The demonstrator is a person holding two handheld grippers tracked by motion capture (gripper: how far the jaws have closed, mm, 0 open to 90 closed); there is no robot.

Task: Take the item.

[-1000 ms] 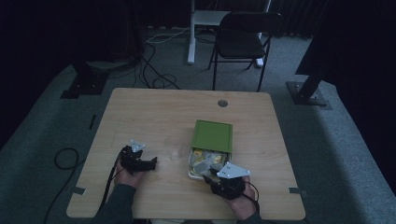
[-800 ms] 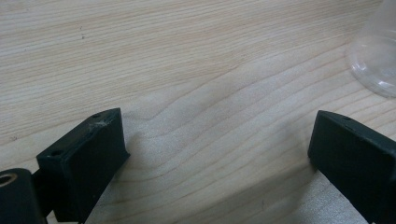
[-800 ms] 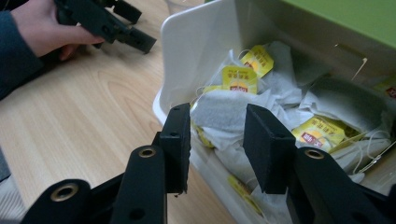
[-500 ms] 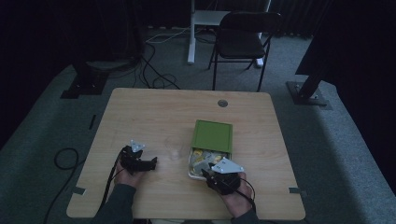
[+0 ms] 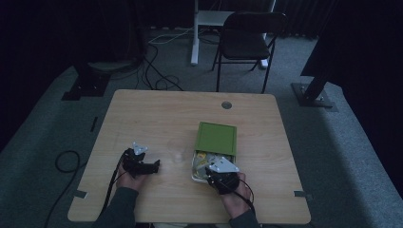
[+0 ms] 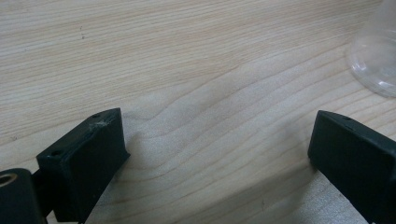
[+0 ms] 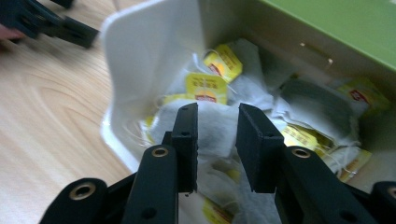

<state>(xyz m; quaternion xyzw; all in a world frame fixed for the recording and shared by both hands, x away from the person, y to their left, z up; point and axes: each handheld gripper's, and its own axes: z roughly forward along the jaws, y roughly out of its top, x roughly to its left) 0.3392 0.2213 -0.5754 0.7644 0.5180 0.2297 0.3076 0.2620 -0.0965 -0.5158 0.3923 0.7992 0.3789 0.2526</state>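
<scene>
A white box (image 5: 194, 172) of tea bags lies at the table's near right, its green lid (image 5: 216, 137) slid back to cover the far part. My right gripper (image 5: 219, 171) dips into the near end of the box. In the right gripper view its jaws (image 7: 217, 112) stand a narrow gap apart and have just been closing, with a white tea bag (image 7: 215, 128) showing between them; I see no pad pressing on it. Yellow-tagged tea bags (image 7: 206, 87) lie around. My left gripper (image 5: 142, 164) rests on the table to the left, open (image 6: 215, 126) over bare wood.
A clear plastic cup (image 6: 377, 56) stands just right of the left gripper, faint in the high view (image 5: 178, 155). The wooden table (image 5: 157, 118) has a round grommet (image 5: 226, 104) near its far edge. A folding chair (image 5: 247, 42) stands beyond the table.
My right gripper has shifted a little leftward and further over the open end of the box. The left gripper has stayed where it was.
</scene>
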